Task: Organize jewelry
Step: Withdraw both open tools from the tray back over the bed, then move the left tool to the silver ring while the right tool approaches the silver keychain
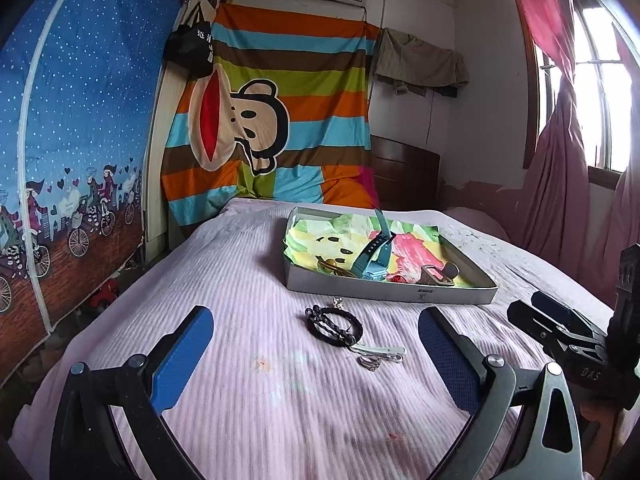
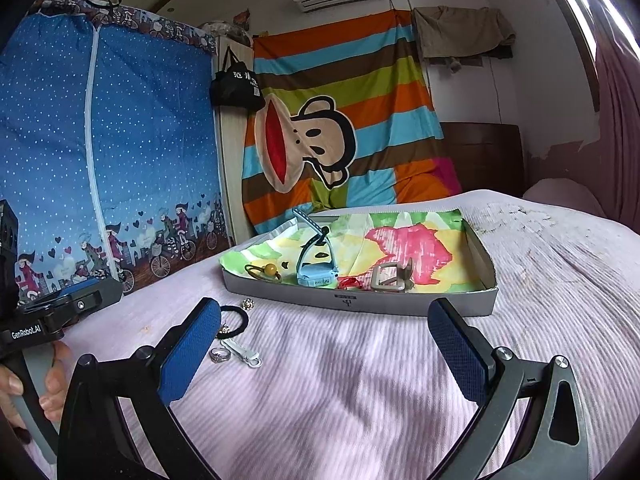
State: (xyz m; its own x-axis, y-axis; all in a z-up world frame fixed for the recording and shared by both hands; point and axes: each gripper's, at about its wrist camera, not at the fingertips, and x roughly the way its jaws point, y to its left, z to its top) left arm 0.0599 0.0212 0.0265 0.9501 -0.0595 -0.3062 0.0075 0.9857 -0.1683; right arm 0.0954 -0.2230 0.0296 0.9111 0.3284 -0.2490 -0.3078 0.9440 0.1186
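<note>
- Blue padded fingers (image 1: 182, 356) of my left claw (image 1: 316, 356) are spread wide and hold nothing; they hover low over the pink ribbed bed cover (image 1: 248, 408).
- My right claw (image 2: 324, 350) is also spread and empty, just beside the left one, over the same bed.
- Between the left fingers, a little ahead, lie the loose pieces: a silver ring (image 1: 370, 363), touching or almost touching a white clip (image 1: 382, 350), then a black braided bracelet (image 1: 334, 326), and behind it a small metal earring (image 1: 338, 302).
- Further on stands a grey shallow box (image 1: 384, 294) lined with colourful paper. It already holds a blue watch (image 1: 370, 262), a hair tie with a yellow bead (image 2: 266, 272), something small and red, and a beige buckle (image 2: 388, 280).
- I judge the sorting is about half done, and the step in hand is the approach to the next loose piece.
- For the next move I should lower the left claw over the ring or the bracelet, close gently, and carry it to the box. The ring is small and flat on soft cloth, so it may slip or the fingers may catch the cover.
</note>
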